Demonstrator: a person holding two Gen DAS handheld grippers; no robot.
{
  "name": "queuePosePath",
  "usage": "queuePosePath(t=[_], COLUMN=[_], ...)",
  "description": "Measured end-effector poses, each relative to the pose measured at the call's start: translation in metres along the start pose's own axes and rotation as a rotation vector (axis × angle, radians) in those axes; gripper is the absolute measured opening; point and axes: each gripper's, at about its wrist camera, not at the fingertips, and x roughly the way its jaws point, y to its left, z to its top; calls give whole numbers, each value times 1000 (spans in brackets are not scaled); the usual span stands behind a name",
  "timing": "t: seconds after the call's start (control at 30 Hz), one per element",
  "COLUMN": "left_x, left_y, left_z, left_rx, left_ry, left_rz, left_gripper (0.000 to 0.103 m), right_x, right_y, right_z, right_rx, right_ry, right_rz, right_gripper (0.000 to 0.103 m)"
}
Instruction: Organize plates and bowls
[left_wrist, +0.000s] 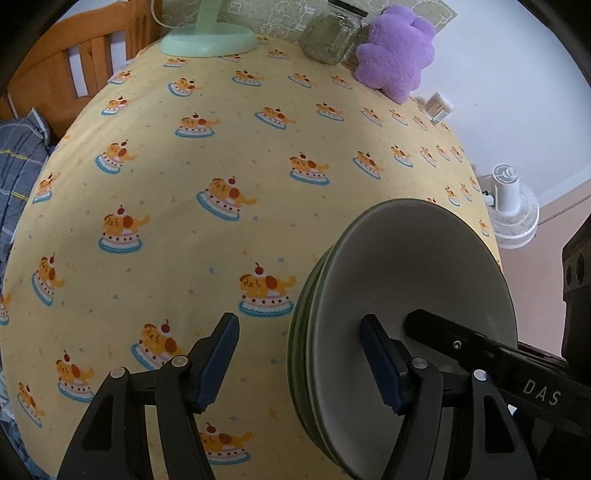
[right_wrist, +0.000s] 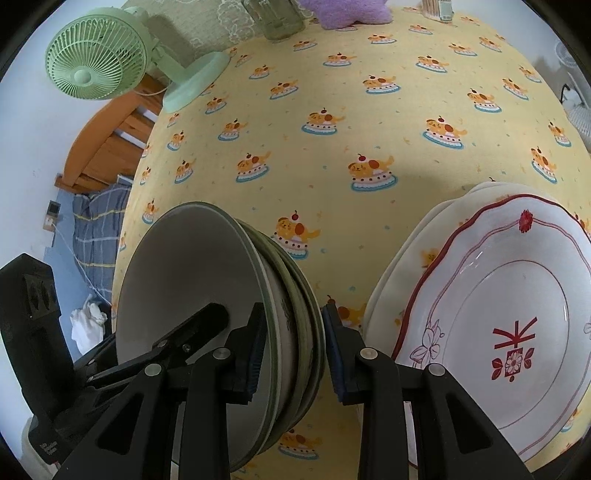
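Inspecting: yellow tablecloth printed with cake-and-dog motifs, covering the whole table.
Bowl stack: green-rimmed bowls nested together, near side of the cloth, between both grippers; grey inside of the top bowl facing up, empty.
Right gripper: clamped across the rim of the bowl stack, left pad inside the top bowl, right pad against the outer walls.
Left gripper: jaws apart, nothing pressed; right finger over the inside of the top bowl, left finger out over bare cloth, stack rim standing between them. Contact between right finger and bowl: cannot tell.
Plate stack: right of the bowls, near edge of the table; top plate white with scalloped red rim, red flower and red emblem; plainer white plates beneath.
Gap between stacks: narrow strip of cloth, right gripper's outer finger within it.
Far edge, left to right: green desk fan on round base, glass jar, purple plush, small holder of sticks.
Beyond the table: wooden bed frame and checked bedding at left, white fan at right.
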Motion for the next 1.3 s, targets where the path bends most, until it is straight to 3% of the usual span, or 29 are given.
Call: queuePosePath(t=[0.13, 0.57, 0.77, 1.3], left_x=[-1, -4, -9, -42], left_y=[-9, -15, -16, -31], left_z=[-1, -5, -14, -20], left_rx=[21, 28, 52, 156], left_ry=[2, 26, 47, 19], left_rz=[-53, -28, -50, -109], left_gripper=[43, 43, 44, 44], right_x=[0, -6, -12, -52], right_y=[1, 2, 0, 13], right_z=[1, -7, -23, -55], right_rx=[-2, 5, 46, 134], right_ry=[8, 11, 12, -93], right_rz=[0, -13, -35, -73], right_gripper=[33, 33, 33, 33])
